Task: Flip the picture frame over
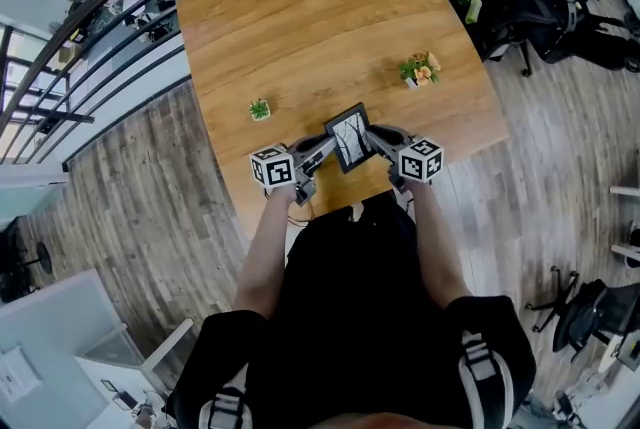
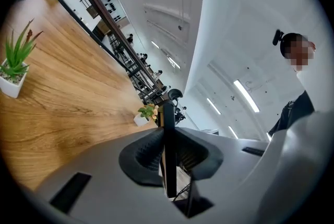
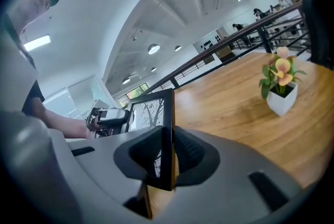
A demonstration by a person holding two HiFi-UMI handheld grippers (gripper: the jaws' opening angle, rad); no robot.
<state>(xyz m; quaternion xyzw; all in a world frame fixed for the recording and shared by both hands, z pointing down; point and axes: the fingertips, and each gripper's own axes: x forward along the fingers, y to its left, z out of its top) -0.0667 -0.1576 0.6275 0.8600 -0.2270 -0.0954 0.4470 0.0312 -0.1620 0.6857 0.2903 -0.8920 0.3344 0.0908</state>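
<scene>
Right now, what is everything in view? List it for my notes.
table: one, light brown wood, centre of the head view
picture frame: one, black, between the claws by the table's near edge
small plant: one, green in a white pot, on the table left of the frame
flowering plant: one, green with orange-pink blooms, on the table right of the frame
railing: one, dark, beyond the table's left and far sides
chairs and bags: several, black, floor at right
left claw: one, grey, shut on the frame's left edge
right claw: one, grey, shut on the frame's right edge
</scene>
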